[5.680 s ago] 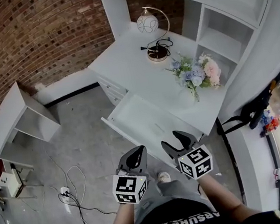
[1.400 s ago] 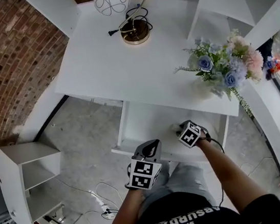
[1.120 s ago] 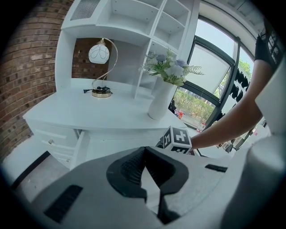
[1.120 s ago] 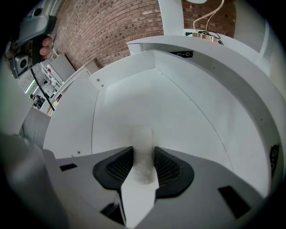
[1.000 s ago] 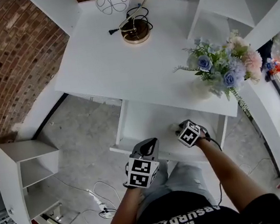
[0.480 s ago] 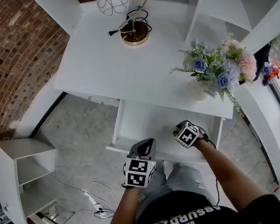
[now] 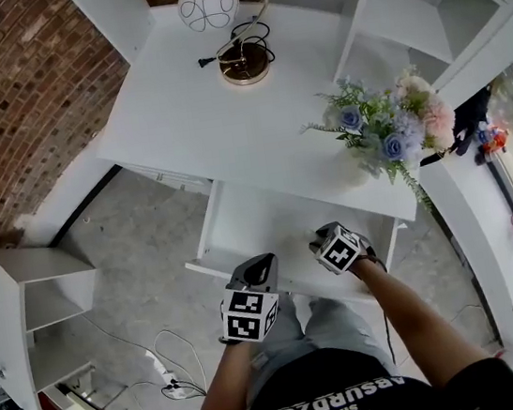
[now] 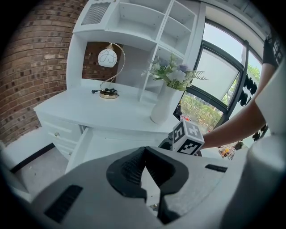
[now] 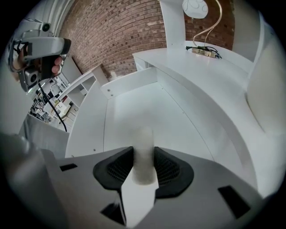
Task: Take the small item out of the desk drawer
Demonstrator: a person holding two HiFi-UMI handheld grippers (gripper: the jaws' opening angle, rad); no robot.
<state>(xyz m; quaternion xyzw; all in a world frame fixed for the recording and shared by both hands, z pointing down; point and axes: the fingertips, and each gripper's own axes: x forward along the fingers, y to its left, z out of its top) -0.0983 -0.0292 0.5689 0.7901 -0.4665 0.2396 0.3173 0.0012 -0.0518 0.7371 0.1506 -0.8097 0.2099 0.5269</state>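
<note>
Right gripper (image 9: 143, 154) first: its jaws are clamped on the small white cylinder (image 9: 144, 142), with the ribbed pads pressing it from both sides. The cylinder's long axis runs straight out along the jaws, pointing steeply down at the drawer (image 9: 134, 112) floor. Its far end looks clear of that floor, though the white-on-white blur makes that hard to swear to.

So the task's thing is in the right claw, inside the open drawer's outline and not yet out past its walls. In the head view the right gripper (image 7: 321, 238) sits over the drawer's near right corner, just inside the front rail. The way out is up and back toward the person.

The left gripper (image 8: 144, 157) is closed up with its tips together and nothing between them. It hangs at the drawer's front edge (image 7: 256, 269), just beside the right one and playing no part. The desk top (image 7: 215, 110), with the lamp (image 7: 209, 2) and flowers (image 7: 388, 129), lies beyond the drawer.
</note>
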